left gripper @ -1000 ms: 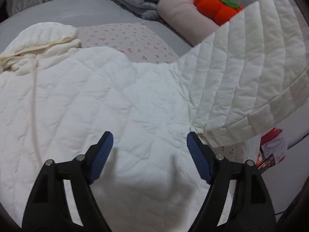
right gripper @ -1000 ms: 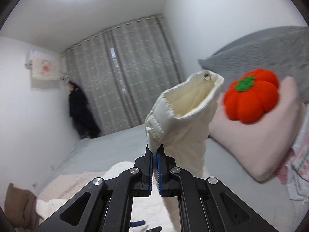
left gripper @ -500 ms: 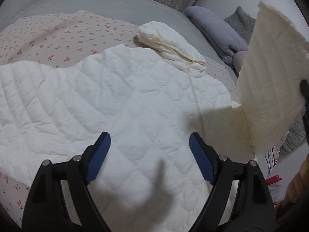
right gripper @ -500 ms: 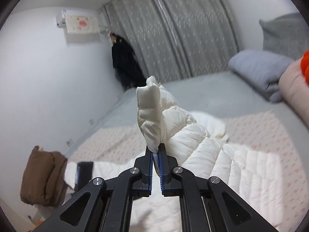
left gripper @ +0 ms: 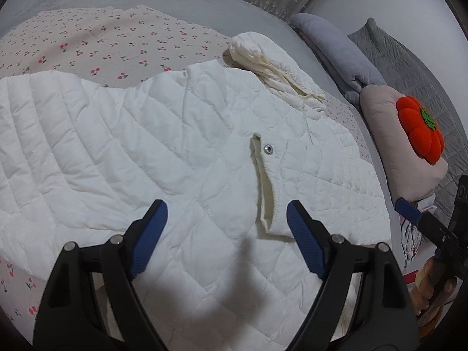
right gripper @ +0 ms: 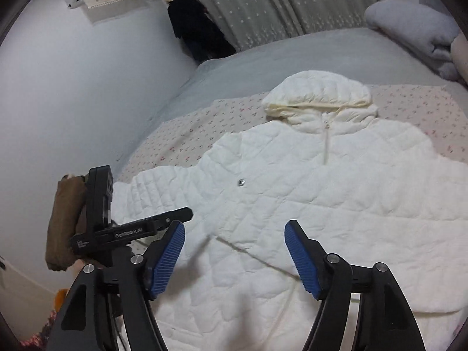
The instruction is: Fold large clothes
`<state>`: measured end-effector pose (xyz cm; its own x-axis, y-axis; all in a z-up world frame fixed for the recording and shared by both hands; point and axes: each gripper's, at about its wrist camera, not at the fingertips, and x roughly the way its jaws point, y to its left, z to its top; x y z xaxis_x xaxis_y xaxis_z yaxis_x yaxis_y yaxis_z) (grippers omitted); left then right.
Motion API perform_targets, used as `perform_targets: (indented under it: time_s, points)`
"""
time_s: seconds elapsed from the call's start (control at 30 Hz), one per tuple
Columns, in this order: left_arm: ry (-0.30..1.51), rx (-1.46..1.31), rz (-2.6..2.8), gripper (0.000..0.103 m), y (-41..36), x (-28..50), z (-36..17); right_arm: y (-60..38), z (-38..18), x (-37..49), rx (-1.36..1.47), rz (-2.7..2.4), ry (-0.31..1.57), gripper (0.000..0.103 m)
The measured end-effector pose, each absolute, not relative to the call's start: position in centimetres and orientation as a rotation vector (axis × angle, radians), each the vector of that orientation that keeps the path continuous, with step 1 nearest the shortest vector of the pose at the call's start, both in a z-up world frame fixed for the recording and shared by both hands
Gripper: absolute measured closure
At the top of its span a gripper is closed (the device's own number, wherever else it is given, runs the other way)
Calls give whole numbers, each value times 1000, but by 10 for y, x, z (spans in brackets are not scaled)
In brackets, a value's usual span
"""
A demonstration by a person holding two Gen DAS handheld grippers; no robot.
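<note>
A white quilted hooded jacket [left gripper: 181, 152] lies flat on the bed, hood [left gripper: 272, 58] at the far end. Its right sleeve is folded across the chest, with the cuff [left gripper: 267, 193] and a metal snap [left gripper: 267, 149] on top. The other sleeve stretches out to the left. My left gripper [left gripper: 226, 219] is open and empty, hovering just above the jacket's lower body near the cuff. My right gripper [right gripper: 234, 239] is open and empty above the same jacket [right gripper: 321, 193]. The left gripper [right gripper: 140, 231] shows at the left of the right wrist view.
A cherry-print sheet [left gripper: 102, 41] covers the grey bed. A pink pillow with an orange pumpkin plush [left gripper: 421, 128] and a folded grey blanket [left gripper: 336, 46] lie at the right. A white wall [right gripper: 87, 87], a brown bag [right gripper: 64, 219] and grey curtains [right gripper: 263, 5] stand beyond.
The right gripper carried the sleeve across the jacket, let it go and opened. The sleeve now lies on the chest. The left gripper stayed open above the jacket.
</note>
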<state>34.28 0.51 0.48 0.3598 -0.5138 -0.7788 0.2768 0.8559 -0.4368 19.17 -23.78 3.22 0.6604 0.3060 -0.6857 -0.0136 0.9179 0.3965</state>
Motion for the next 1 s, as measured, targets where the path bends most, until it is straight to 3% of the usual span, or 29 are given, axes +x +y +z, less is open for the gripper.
perform_targets:
  time_s: [0.2, 0.27, 0.37, 0.4, 0.43, 0.57, 0.77, 0.97, 1.0]
  points:
    - [1098, -146, -562, 21, -41, 356, -7, -320, 28, 169, 427, -20, 827, 21]
    - [1112, -113, -551, 32, -55, 361, -18, -351, 21, 159, 446, -79, 816, 20]
    - [1070, -72, -548, 52, -68, 360, -21, -400, 10, 144, 479, -181, 811, 20]
    - [1040, -61, -563, 85, -72, 358, -17, -415, 5, 141, 503, -209, 809, 20]
    - [999, -27, -529, 98, -75, 354, -11, -433, -1, 136, 544, -237, 804, 20]
    - [824, -11, -429, 99, -66, 329, 19, -482, -20, 125, 702, -283, 764, 20]
    - [930, 58, -354, 98, -68, 335, -11, -516, -56, 153, 909, -206, 760, 26]
    - [899, 137, -344, 96, -75, 326, -34, -521, -98, 198, 1084, -111, 776, 51]
    - [887, 162, -338, 96, -77, 324, -37, -517, -99, 203, 1081, -96, 763, 69]
